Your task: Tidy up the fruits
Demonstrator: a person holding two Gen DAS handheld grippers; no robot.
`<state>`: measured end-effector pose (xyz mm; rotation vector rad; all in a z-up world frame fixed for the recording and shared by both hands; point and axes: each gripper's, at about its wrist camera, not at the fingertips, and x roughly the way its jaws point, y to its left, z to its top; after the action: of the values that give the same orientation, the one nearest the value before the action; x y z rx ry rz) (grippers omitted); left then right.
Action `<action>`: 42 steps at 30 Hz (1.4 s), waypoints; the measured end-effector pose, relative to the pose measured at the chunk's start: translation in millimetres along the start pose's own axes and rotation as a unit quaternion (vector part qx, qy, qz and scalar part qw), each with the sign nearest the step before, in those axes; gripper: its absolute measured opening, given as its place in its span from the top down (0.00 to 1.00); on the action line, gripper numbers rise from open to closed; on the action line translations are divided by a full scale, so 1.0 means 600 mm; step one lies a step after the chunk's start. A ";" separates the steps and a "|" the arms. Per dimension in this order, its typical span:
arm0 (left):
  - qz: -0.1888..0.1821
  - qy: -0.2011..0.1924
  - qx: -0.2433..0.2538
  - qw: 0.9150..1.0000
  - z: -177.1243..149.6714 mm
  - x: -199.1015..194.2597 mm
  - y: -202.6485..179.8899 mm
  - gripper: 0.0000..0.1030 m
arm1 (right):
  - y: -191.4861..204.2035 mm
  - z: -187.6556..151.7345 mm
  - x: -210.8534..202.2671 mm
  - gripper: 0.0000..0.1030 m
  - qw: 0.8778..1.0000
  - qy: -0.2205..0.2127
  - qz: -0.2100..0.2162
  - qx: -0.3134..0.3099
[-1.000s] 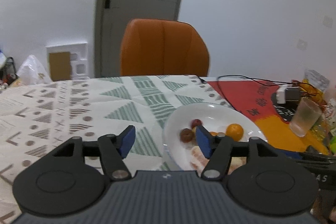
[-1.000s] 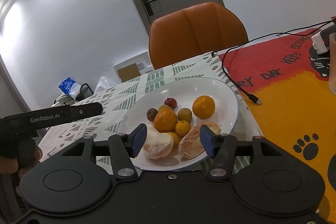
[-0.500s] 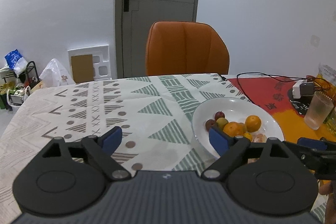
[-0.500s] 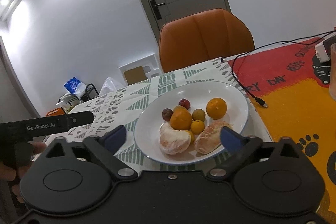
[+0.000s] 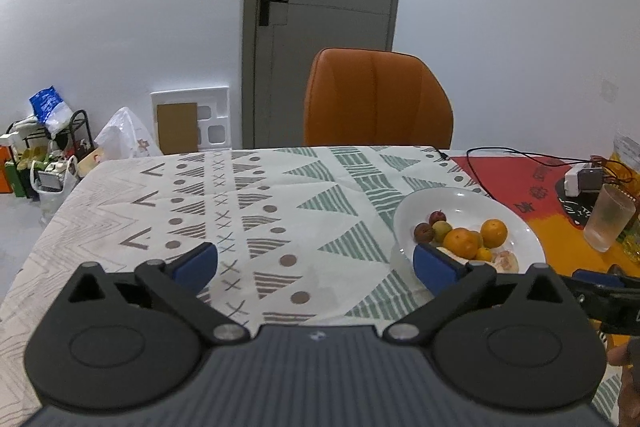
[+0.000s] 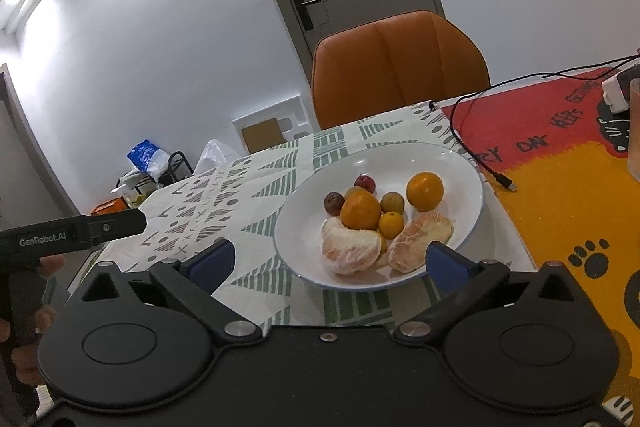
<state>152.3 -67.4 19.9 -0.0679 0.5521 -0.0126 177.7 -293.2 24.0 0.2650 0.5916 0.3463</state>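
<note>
Patterned tablecloth is being hovered over by both grippers, left gripper and right gripper, jaws spread wide, nothing held. Fruits are piled in the white plate; one top piece is best being approached squarely.

The glass is cut off by the right wrist view's edge.

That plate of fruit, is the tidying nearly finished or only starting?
It looks nearly finished. Every fruit in view already sits on the white plate: two oranges, two peeled citrus halves and some small fruits. Nothing is in hand: the right gripper and the left gripper are both open, holding nothing. No loose fruit shows on the tablecloth, so little seems left.
</note>
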 end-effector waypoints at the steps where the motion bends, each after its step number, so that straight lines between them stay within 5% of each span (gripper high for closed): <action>1: 0.002 0.001 -0.002 1.000 -0.001 -0.003 0.004 0.00 | 0.002 0.000 -0.001 0.00 1.000 0.000 0.001 -0.002; 42: 0.047 -0.014 -0.030 0.998 -0.062 -0.155 0.125 0.00 | 0.107 -0.038 -0.100 0.00 0.995 -0.006 0.010 -0.101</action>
<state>53.2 7.7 32.0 -0.0992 0.5278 0.0972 102.5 -255.0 57.6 0.0785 0.5379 0.4196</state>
